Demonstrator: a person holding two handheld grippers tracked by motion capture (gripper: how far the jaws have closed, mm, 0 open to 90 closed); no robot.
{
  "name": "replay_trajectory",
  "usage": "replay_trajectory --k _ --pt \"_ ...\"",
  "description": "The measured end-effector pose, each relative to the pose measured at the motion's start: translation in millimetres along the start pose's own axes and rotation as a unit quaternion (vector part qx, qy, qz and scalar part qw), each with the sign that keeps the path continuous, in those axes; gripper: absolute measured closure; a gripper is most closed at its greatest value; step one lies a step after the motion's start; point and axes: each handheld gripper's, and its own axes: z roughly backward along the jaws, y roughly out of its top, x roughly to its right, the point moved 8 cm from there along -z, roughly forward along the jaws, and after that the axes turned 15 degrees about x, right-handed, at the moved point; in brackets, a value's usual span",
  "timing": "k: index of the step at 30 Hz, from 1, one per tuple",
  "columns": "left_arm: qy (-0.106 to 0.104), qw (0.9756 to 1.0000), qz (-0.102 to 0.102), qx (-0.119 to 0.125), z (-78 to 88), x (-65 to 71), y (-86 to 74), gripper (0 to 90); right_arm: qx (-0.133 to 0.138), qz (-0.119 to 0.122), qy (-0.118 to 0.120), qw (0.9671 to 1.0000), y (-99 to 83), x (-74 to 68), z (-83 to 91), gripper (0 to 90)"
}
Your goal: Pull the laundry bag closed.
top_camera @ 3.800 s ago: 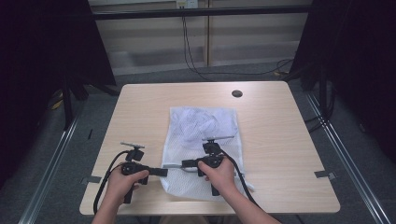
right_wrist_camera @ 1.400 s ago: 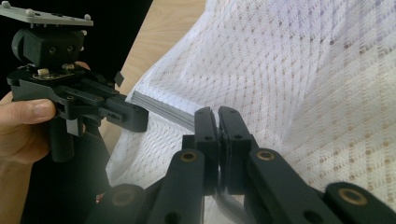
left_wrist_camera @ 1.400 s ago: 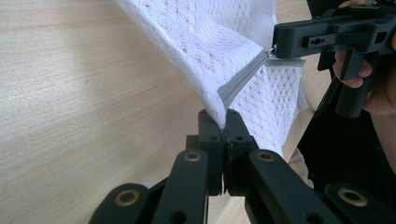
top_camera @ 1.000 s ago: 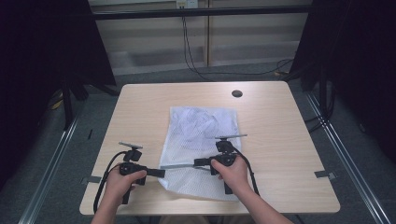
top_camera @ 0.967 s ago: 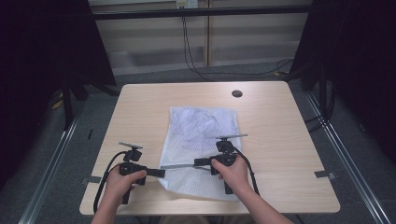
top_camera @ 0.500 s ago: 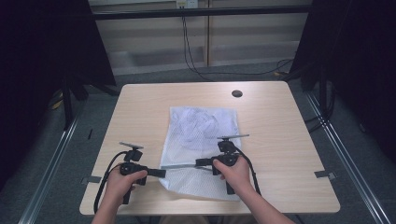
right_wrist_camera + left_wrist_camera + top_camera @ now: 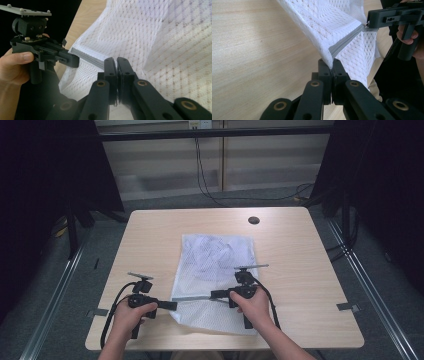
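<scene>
1. Carrying everything is a pale wood worktop (image 7: pixel 150 235) with rounded corners, with a small dark round mark (image 7: pixel 253 220) near its far edge.
2. Lying near the middle of it is a white mesh laundry bag (image 7: pixel 220 265), a flat rectangle of open netting with crumpled pale fabric showing through its far half.
3. Its long axis runs from the near edge of the worktop toward the far edge, the far end lying flat and the near part raised off the wood.
4. A grey zipper (image 7: pixel 344 42) crosses the bag close to its near end, stretched in a straight line from side to side between the two tools.
5. The left tool (image 7: pixel 167 305), held in the person's left hand (image 7: pixel 131 312), is clenched on the bag's corner at the left end of the zipper, with the netting pinched between its black jaws in the left gripper view.
6. The right tool (image 7: pixel 215 294), held in the right hand (image 7: pixel 252 304), is clenched on the zipper at its other end, over the bag's near half.
</scene>
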Motion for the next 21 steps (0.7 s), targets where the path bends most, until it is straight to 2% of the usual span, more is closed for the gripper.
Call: replay_trajectory --k 3,7,10,12,21 --pt "-0.002 1.0000 0.000 -0.004 1.2 -1.2 -0.5 88.7 0.001 -0.002 0.000 1.0000 1.0 1.4 1.8 87.3" --pt "0.002 1.0000 -0.002 0.002 1.6 -2.3 0.3 88.7 0.003 -0.003 -0.004 1.0000 2.1 4.1 4.5 87.2" --pt "0.002 1.0000 0.007 0.006 0.8 -0.6 0.6 88.7 0.005 -0.006 -0.003 1.0000 3.0 5.9 6.6 87.2" --pt "0.001 1.0000 -0.002 0.000 1.5 -1.8 0.0 88.7 0.006 -0.006 -0.004 1.0000 3.3 6.2 7.3 87.2" --pt "0.008 1.0000 -0.001 0.000 2.3 -2.9 -0.2 88.7 0.004 -0.002 -0.006 1.0000 3.8 7.4 9.2 87.3"
